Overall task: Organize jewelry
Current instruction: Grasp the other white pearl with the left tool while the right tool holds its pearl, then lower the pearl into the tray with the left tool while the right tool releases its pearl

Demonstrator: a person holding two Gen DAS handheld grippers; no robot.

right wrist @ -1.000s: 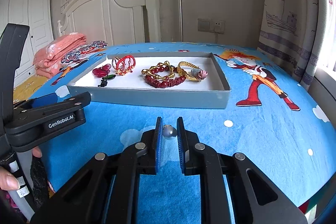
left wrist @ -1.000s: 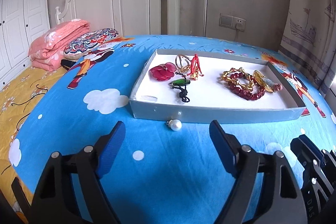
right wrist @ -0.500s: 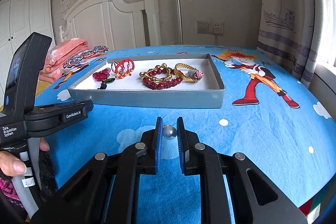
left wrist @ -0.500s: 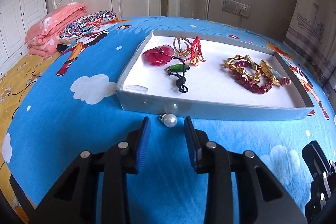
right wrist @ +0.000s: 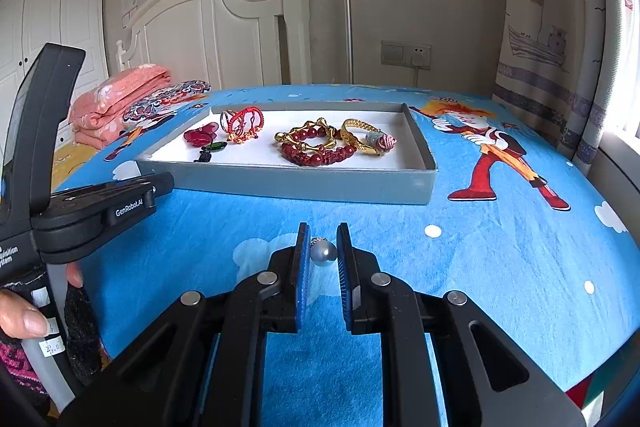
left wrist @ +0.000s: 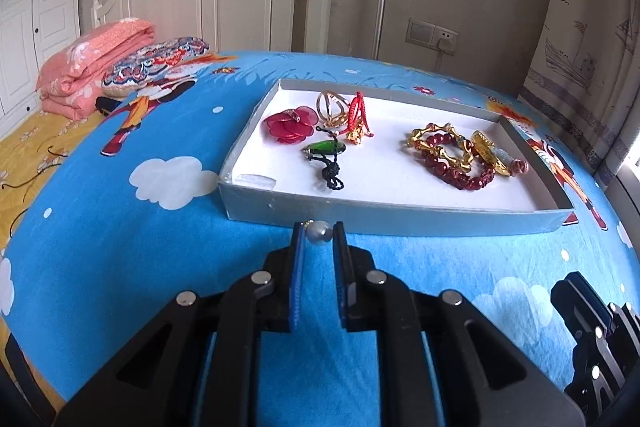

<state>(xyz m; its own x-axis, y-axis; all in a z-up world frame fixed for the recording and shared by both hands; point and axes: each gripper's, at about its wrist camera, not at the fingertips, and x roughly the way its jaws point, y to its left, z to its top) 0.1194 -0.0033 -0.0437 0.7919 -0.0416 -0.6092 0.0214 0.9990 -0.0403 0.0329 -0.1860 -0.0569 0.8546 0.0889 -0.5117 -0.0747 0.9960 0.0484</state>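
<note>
Right wrist view: left gripper (right wrist: 160, 183) body reads "GenRobot.AI".

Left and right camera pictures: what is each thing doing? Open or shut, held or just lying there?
left gripper: jaws closing, pale pearl between them.
pale pearl: between the left jaws, just in front of the tray wall.
right gripper: shut on the grey-blue pearl.
grey-blue pearl: pinched between the right jaws.
tray: open, no lid, jewellery lying inside.
wardrobe doors: shut.
</note>
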